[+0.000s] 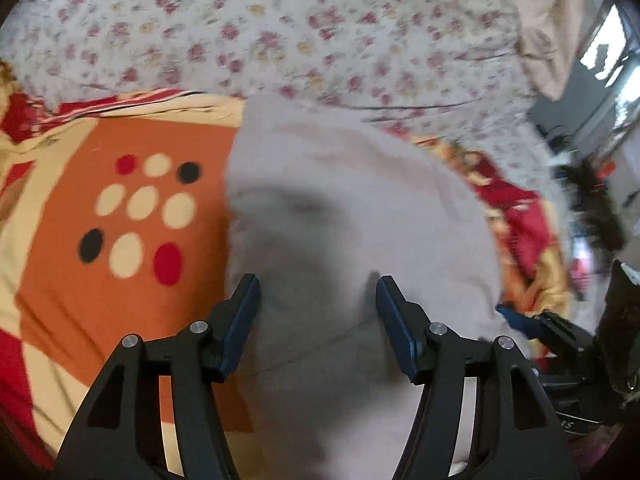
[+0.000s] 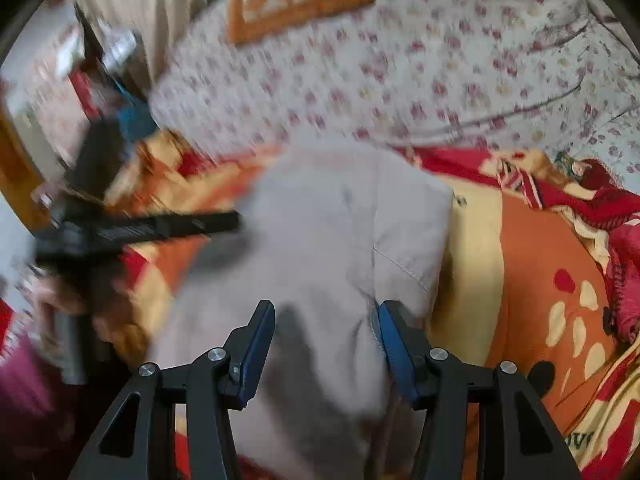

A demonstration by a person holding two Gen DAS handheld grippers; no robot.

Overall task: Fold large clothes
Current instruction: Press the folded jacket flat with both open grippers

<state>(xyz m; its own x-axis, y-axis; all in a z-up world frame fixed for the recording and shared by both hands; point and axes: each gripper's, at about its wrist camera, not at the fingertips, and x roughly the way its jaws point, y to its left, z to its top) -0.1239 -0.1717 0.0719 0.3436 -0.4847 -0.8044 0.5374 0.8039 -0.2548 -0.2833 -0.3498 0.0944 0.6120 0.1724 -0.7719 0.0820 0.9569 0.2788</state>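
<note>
Floral bedsheet [image 1: 304, 36], white with small red and yellow flowers, covers the bed across the far part of both wrist views. Over its near part lies a blanket [image 1: 112, 208] in orange, cream and red, printed with cream, red and black ovals; it shows to the left in the left wrist view and to the right in the right wrist view. On top of that blanket rests the task's piece, a pale grey-white garment [image 1: 344, 208], folded into a thick block with a stitched seam visible in the right wrist view [image 2: 352, 240]. Both pictures are blurred, so finer detail of the cloth cannot be read.

Hovering above the garment, the left gripper [image 1: 318, 292] has its blue-padded jaws spread wide with nothing between them. Likewise released, the right gripper [image 2: 326, 316] is parted over the near end of the same garment, its shadow falling on the cloth. Black arm of the other tool crosses the left side of the right wrist view, its tip at the garment's left edge.
</note>
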